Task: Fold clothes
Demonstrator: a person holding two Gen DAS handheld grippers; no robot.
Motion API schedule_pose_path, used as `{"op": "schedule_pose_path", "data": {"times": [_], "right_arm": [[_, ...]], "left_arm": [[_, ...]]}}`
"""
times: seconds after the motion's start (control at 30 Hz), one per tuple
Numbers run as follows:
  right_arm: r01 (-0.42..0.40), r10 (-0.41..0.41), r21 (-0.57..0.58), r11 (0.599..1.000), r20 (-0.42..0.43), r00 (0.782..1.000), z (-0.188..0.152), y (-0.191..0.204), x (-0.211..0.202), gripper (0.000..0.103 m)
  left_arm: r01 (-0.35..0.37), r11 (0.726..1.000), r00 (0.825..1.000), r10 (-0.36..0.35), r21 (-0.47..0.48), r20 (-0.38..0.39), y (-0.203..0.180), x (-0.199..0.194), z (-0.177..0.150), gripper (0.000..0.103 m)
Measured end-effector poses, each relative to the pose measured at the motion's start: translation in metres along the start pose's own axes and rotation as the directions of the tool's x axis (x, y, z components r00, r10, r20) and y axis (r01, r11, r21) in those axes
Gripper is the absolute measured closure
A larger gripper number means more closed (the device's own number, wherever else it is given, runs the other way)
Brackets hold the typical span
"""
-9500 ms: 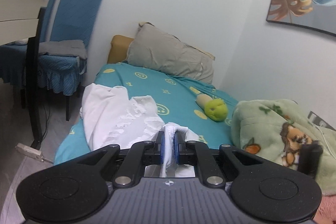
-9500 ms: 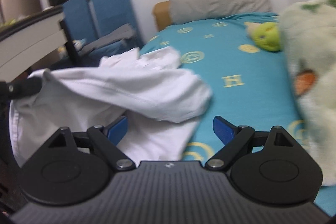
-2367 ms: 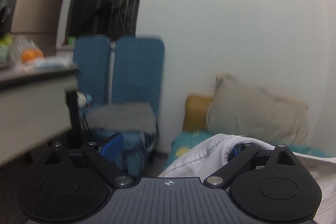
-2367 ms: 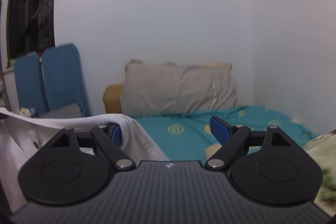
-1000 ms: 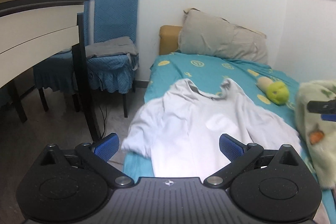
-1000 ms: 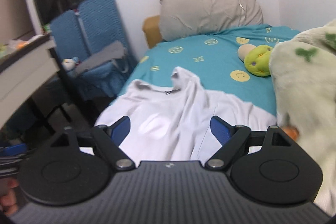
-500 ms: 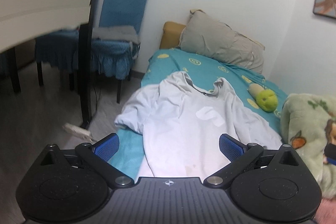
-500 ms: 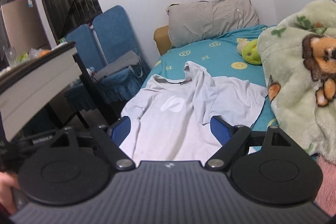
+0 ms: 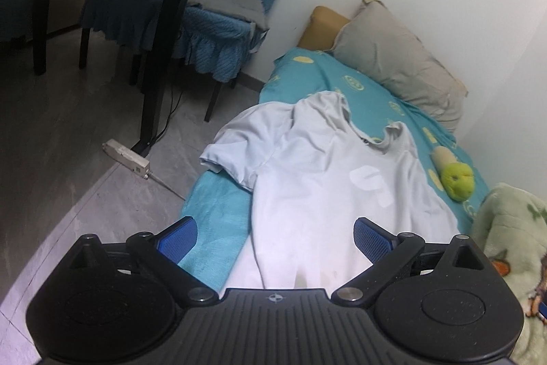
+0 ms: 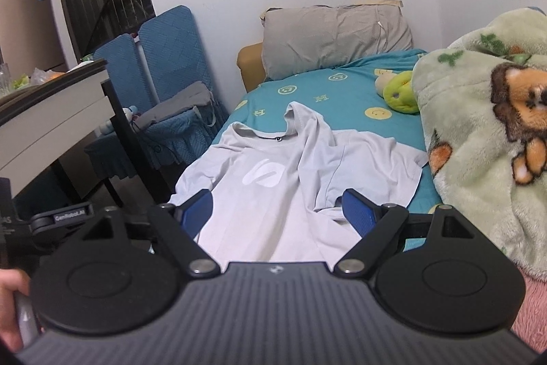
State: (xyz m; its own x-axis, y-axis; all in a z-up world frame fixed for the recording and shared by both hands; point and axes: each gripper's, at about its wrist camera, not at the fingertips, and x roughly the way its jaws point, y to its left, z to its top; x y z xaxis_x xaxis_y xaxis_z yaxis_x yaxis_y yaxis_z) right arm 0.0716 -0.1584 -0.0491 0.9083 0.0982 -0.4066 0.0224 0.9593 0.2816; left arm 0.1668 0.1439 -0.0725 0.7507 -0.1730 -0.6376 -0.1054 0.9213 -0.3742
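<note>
Lying rumpled on the smooth teal sheet (image 9: 218,211), a soft white T-shirt (image 9: 324,194) faces both tongs (image 9: 273,236) (image 10: 277,211), spread empty.

The black bar (image 10: 63,217) at the left edge of the right wrist view has small white letters. They look like "GenRobot.AI", but they are tiny. The teal bed sheet (image 10: 345,91) has yellow "H" letters printed on it, next to yellow smiley faces. The cardboard box (image 10: 25,29) far back has a blue label, too small to read.
</note>
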Motion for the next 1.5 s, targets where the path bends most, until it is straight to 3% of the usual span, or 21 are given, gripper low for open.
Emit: {"op": "schedule_pose_path", "data": {"times": [0.23, 0.43, 0.53, 0.7, 0.77, 0.8, 0.83, 0.87, 1.03, 1.13, 1.2, 1.27, 1.33, 1.37, 1.5], "right_arm": [[0.016, -0.015, 0.055, 0.998, -0.019, 1.0, 0.003, -0.011, 0.01, 0.019], [0.042, -0.033, 0.15, 0.988, -0.06, 0.998, 0.006, -0.031, 0.031, 0.019], [0.064, -0.052, 0.148, 0.987, -0.083, 0.995, 0.005, -0.036, 0.045, 0.019], [0.067, -0.045, 0.162, 0.984, -0.134, 0.99, -0.001, -0.046, 0.075, 0.019], [0.071, -0.045, 0.165, 0.984, -0.155, 0.987, -0.004, -0.048, 0.088, 0.019], [0.072, -0.044, 0.164, 0.984, -0.163, 0.986, -0.005, -0.048, 0.092, 0.019], [0.072, -0.044, 0.163, 0.984, -0.171, 0.984, -0.006, -0.049, 0.097, 0.019], [0.072, -0.043, 0.164, 0.984, -0.176, 0.983, -0.007, -0.049, 0.099, 0.019], [0.071, -0.038, 0.172, 0.983, -0.186, 0.982, -0.01, -0.05, 0.097, 0.019], [0.08, -0.049, 0.169, 0.982, -0.18, 0.982, -0.01, -0.051, 0.096, 0.019], [0.092, -0.064, 0.16, 0.983, -0.175, 0.983, -0.009, -0.052, 0.097, 0.019], [0.105, -0.079, 0.142, 0.984, -0.175, 0.981, -0.009, -0.052, 0.101, 0.019], [0.105, -0.08, 0.134, 0.985, -0.179, 0.981, -0.011, -0.052, 0.106, 0.019], [0.103, -0.078, 0.13, 0.986, -0.182, 0.98, -0.012, -0.051, 0.108, 0.019], [0.091, -0.068, 0.114, 0.989, -0.191, 0.979, -0.014, -0.047, 0.114, 0.019]], "left_arm": [[-0.103, 0.994, 0.994, 0.101, -0.038, -0.048, 0.015, 0.051, 0.022, 0.005], [-0.065, 0.953, 0.998, 0.055, -0.295, -0.042, 0.058, 0.102, 0.043, 0.013], [-0.061, 0.935, 0.998, 0.048, -0.348, -0.046, 0.073, 0.13, 0.044, 0.017], [-0.022, 0.902, 0.999, 0.007, -0.43, -0.036, 0.095, 0.17, 0.049, 0.045], [-0.007, 0.903, 1.0, -0.002, -0.429, -0.02, 0.096, 0.179, 0.056, 0.068], [-0.003, 0.919, 1.0, 0.0, -0.394, -0.006, 0.092, 0.178, 0.063, 0.075], [0.0, 0.933, 1.0, 0.003, -0.359, 0.008, 0.087, 0.177, 0.07, 0.094], [0.003, 0.946, 1.0, 0.004, -0.323, 0.022, 0.082, 0.176, 0.077, 0.095], [0.007, 0.99, 0.996, 0.005, -0.138, 0.093, 0.059, 0.172, 0.112, 0.097], [-0.16, 0.986, 0.977, 0.165, -0.048, 0.138, 0.05, 0.179, 0.137, 0.097], [-0.309, 0.951, 0.938, 0.304, 0.005, 0.167, 0.044, 0.191, 0.149, 0.097], [-0.353, 0.935, 0.929, 0.346, 0.038, 0.132, 0.046, 0.208, 0.152, 0.096], [-0.326, 0.945, 0.942, 0.323, 0.02, 0.089, 0.051, 0.214, 0.147, 0.093], [-0.31, 0.951, 0.949, 0.308, 0.008, 0.068, 0.053, 0.215, 0.143, 0.082], [-0.24, 0.971, 0.967, 0.24, 0.016, -0.081, 0.058, 0.187, 0.118, 0.062]]}}
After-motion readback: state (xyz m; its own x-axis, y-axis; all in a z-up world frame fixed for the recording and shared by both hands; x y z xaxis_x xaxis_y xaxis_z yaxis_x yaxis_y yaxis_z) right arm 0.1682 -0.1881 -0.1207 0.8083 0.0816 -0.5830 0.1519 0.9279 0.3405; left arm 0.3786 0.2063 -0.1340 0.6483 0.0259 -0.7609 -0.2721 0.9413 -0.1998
